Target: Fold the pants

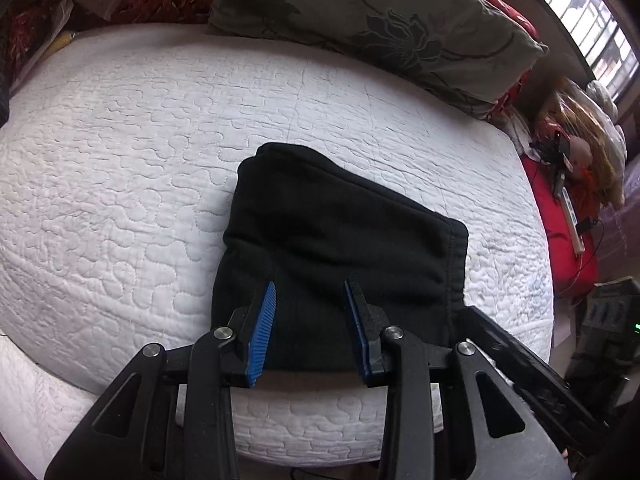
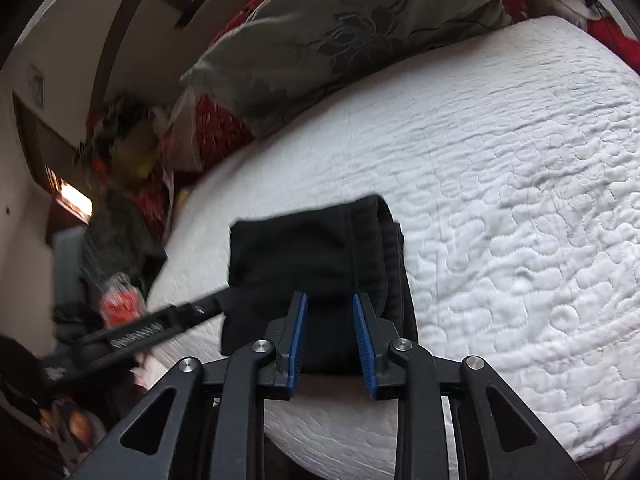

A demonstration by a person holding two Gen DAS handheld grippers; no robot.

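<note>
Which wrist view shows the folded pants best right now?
Left wrist: the pants are sharp, most of the outline and the hemmed edge visible on the white quilt. Right wrist shows them smaller and motion-blurred, stacked layers showing at one side.

No text, label, brand or number can be read anywhere in either view.
</note>
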